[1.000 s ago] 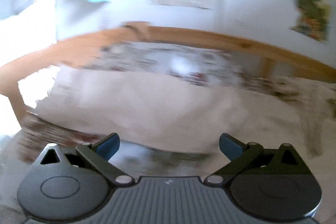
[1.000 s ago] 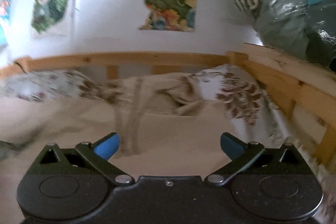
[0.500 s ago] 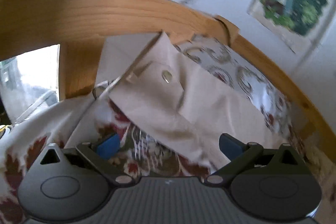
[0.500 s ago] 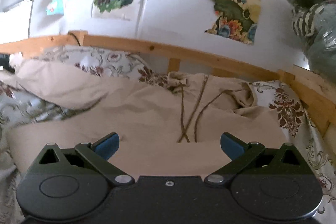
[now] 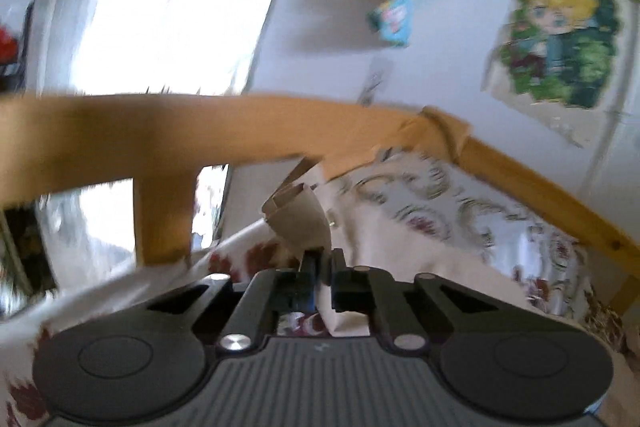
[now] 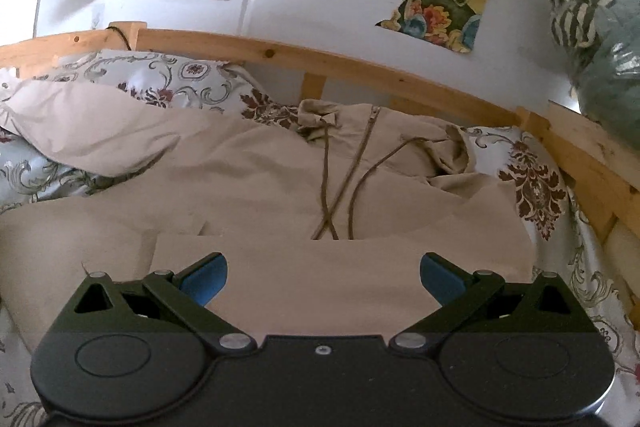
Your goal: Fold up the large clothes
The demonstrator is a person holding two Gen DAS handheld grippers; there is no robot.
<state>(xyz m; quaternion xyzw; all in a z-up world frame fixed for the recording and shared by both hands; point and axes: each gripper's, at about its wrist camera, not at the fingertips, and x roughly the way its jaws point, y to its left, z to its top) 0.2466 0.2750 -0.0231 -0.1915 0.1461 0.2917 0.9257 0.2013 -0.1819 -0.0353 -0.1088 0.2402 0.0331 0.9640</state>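
Observation:
A large beige hooded jacket (image 6: 280, 179) with a zip and brown drawstrings lies spread on the bed, its lower part folded up toward me. Its left sleeve (image 6: 88, 127) stretches out to the left. My right gripper (image 6: 322, 277) is open and empty, just above the folded lower part. In the left wrist view my left gripper (image 5: 322, 259) is shut on the beige sleeve cuff (image 5: 298, 223), which sticks up past the fingers near the bed's left rail.
A wooden bed frame (image 6: 360, 67) runs along the back and right; its corner rail (image 5: 168, 135) is close to my left gripper. A floral sheet (image 6: 536, 179) covers the bed. Posters hang on the wall. A bagged bundle (image 6: 600, 27) sits at the upper right.
My left gripper has closed on the sleeve cuff, which lay between its open jaws half a second ago. My right gripper has stayed open and has shifted a little over the jacket.

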